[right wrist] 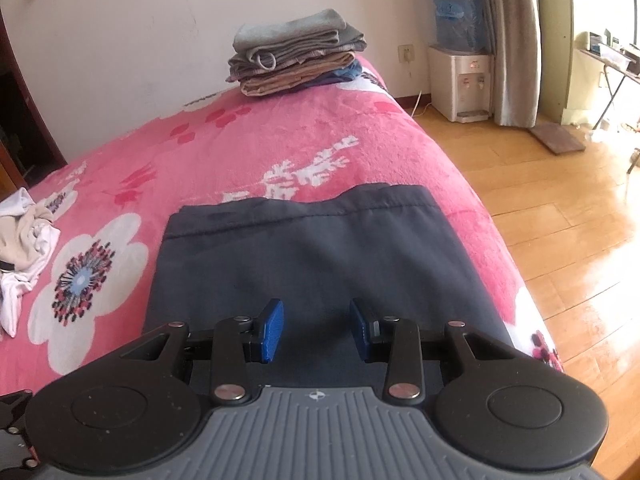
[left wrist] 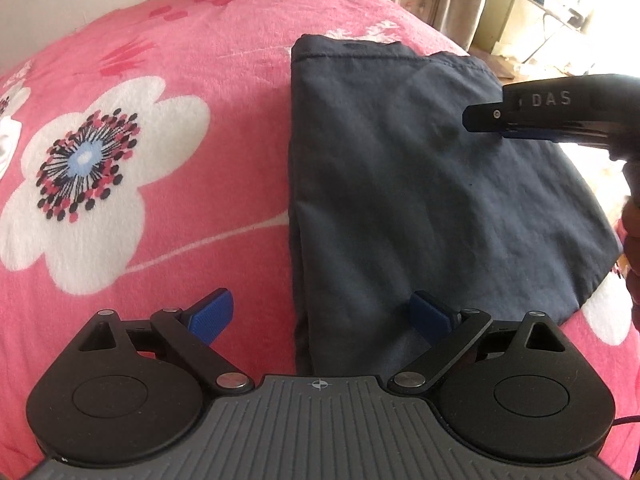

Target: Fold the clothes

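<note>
Trousers or a similar garment of dark navy woven cloth (right wrist: 312,256) lie flat on the pink fleece blanket with white flowers (left wrist: 120,80), already folded into a neat oblong with a stitched hem at the far end and a doubled edge along its left side. By the look of it one or two more folds would bring it to stacking size.

Over its near left edge hangs the left gripper (left wrist: 322,318), blue pads spread wide, one above the blanket and one above the cloth, pinching nothing. The right gripper (right wrist: 316,330) hovers over the near middle of the garment, its fingers partly apart with only bare cloth showing between them; it grips nothing.

Farther off, a stack of folded grey, brown and blue clothes (right wrist: 296,54) sits at the far end of the bed by the wall, so several pieces seem finished. A crumpled heap of white and beige clothing (right wrist: 20,248) at the left appears yet unfolded.
</note>
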Tool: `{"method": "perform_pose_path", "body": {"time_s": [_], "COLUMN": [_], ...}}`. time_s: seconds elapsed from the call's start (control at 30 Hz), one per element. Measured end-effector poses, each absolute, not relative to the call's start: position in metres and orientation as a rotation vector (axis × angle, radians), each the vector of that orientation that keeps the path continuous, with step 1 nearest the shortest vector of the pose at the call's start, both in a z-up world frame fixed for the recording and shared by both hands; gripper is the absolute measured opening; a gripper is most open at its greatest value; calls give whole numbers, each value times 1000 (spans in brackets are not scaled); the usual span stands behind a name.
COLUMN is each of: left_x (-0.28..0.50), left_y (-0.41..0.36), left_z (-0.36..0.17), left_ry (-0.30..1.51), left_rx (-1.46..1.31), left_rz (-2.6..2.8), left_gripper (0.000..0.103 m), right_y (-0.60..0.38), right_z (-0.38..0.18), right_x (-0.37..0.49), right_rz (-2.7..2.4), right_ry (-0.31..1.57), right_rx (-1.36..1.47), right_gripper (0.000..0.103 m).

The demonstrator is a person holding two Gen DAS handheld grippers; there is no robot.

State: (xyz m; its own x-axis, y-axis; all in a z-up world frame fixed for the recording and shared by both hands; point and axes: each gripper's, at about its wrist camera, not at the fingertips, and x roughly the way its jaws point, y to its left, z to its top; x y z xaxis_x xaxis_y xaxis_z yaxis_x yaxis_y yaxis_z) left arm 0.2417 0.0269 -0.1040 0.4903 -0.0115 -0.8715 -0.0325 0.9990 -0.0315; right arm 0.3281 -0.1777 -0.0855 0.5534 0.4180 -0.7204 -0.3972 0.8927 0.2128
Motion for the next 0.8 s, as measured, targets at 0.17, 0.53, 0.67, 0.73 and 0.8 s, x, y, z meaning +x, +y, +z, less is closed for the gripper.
{"method": "perform_pose_path", "body": {"time_s": [0.17,0.53,0.67,0.73,0.8], "left_x": [241,244,241,238,230], "left_y": [25,26,27,28,34], "left_z": [-105,-107,-104,-101,-94], "left_ry": [1059,1061,1042,1010,934], "left_rx": [-33,-24,-14,-9,-21], "left_rz": [17,20,13,-3,-42], "left_gripper": [96,97,97,97,99], "right_y": [-178,-188,-197,-203,-212], "right_z": [-89,-81,-76,-74,-69], "right_x": [337,346,345,343,341], "right_rz": [460,419,402,398,409], "right_ry": [866,852,849,844,832], "right_rx": [19,11,21,32,63], "right_gripper": [39,39,39,39,39]}}
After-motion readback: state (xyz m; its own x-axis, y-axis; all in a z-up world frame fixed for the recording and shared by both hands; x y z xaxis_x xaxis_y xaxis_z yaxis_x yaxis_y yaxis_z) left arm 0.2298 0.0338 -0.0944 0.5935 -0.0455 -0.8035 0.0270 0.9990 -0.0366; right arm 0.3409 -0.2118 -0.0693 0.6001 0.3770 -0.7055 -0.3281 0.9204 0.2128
